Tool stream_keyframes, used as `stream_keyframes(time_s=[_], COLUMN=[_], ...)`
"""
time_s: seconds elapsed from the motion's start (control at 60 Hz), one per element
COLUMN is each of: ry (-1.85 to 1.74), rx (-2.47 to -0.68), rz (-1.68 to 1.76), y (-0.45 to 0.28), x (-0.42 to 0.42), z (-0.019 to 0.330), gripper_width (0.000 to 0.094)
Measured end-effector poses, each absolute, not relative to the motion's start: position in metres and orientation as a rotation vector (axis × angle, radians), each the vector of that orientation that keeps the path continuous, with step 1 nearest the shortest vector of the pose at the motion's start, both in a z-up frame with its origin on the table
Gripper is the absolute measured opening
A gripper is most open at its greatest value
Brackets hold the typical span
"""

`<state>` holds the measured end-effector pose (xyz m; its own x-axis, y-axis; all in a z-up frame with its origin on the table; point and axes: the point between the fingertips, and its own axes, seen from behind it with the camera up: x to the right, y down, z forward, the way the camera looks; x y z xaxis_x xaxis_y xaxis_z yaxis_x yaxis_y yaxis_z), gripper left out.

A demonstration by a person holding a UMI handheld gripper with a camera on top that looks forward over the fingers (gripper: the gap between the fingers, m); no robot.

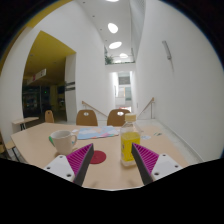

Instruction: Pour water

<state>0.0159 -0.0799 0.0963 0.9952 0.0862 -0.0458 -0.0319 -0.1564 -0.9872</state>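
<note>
The worktop (45,150) was a pale wooden surface reaching away from the camera, and a white mug (63,141) stood on it to the left of the yellow glass (130,146), its handle turned leftward. Between mug and yellow glass lay a round red coaster (91,156), flat on the wood, just ahead of the left finger's pad. The tongs (108,166) were spread wide and held nothing, with the magenta pads (151,160) showing on both fingers; the yellow glass stood upright just ahead of the right finger, apart from it. Beyond the yellow glass lay a light blue sheet (96,131), then wooden chairs (87,117) at the worktop's far edge. Behind them rose white walls, a yellow wall at left, and round ceiling lights (113,28).
</note>
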Motion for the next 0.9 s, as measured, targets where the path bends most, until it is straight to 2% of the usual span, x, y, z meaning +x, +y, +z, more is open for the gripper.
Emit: stream_keyframes(time_s=[0.4,0.433,0.467,0.5,0.583,0.767,0.85,0.9], ry=[0.016,0.025,0.017,0.008,0.010,-0.043,-0.095,-0.146], rx=[-1.691,-1.689,-1.683,-1.680,-1.659,-1.652,-1.673,-1.652], rz=[0.014,0.017,0.033,0.044,0.013,0.009,-0.027,-0.131], y=[0.045,0.051,0.056,0.059,0.056,0.057,0.060,0.063], x=[0.074,0.077,0.076,0.067,0.072,0.061,0.055,0.054], z=[0.088,0.089,0.090,0.089,0.090,0.090,0.088,0.103], gripper_width=[0.0832,0.0812,0.0740,0.0538,0.0528,0.0414,0.0410,0.0410])
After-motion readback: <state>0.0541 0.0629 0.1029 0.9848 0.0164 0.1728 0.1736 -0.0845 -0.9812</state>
